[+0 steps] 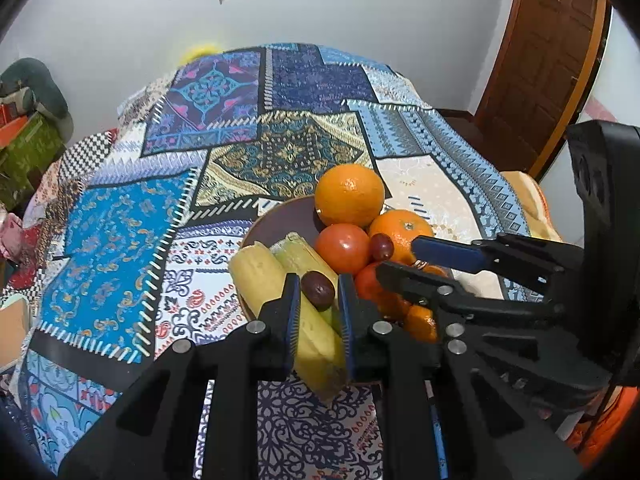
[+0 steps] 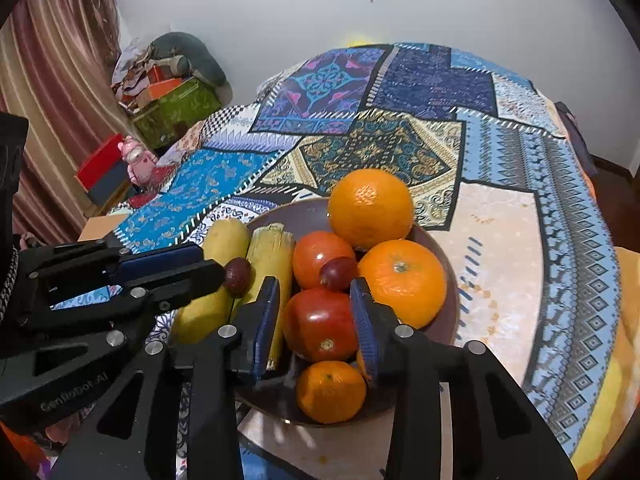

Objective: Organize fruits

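The brown plate (image 2: 450,280) of fruit sits on the patchwork-covered worktop (image 2: 500,240). The left gripper (image 1: 319,300) hovers low over the bananas (image 1: 260,276), fingers released, a dark plum (image 1: 318,289) between the tips, seemingly untouched. The right gripper (image 2: 316,322) reaches in from the near side, fingers spread around the near tomato (image 2: 320,326), apparently not clenched on it. Oranges (image 2: 370,208) lie at the far right.

A table covered by a patchwork cloth (image 2: 400,92) of blue, purple and cream panels fills the room's centre. A brown bowl (image 2: 450,300) sits directly on the cloth near the table's near edge, on cream and patterned patches. The cloth's far panels lie bare, and its edges drape over the table's left and right sides.
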